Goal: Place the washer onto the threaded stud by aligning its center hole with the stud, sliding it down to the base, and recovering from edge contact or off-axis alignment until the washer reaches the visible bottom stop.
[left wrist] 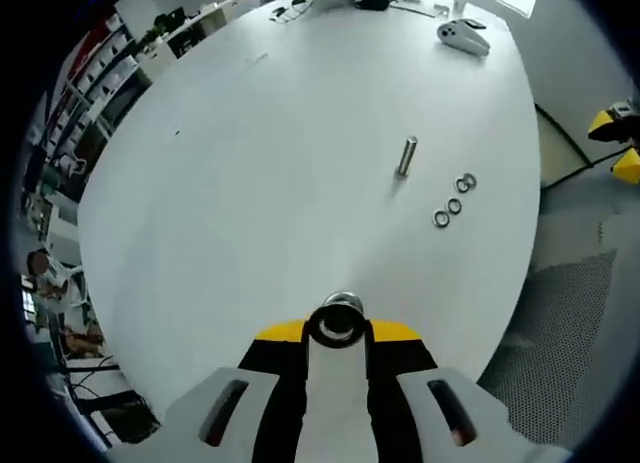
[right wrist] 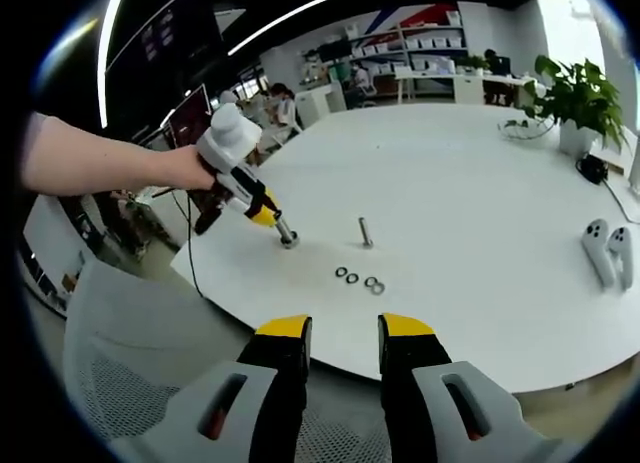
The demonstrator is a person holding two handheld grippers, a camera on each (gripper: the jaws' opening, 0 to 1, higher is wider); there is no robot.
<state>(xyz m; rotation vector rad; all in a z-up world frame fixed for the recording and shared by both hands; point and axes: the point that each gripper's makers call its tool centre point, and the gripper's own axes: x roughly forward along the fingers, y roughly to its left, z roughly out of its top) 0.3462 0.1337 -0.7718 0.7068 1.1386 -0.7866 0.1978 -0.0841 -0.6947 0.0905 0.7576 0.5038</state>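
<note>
Left gripper [left wrist: 338, 328] pinches a washer [left wrist: 337, 321], right gripper [right wrist: 345, 328] gapes empty; the stud [left wrist: 407, 155] is bare, three washers [left wrist: 454, 205] lie beside it

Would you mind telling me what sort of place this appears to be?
Probably an open office or lab: a large white table, shelving with storage bins, a potted plant, and people at desks behind.

A big white round counter [left wrist: 250, 183] holds a standing metal stud [left wrist: 407, 155], three small washers [left wrist: 454, 206] beside it, and a potted plant [right wrist: 577, 103].
</note>
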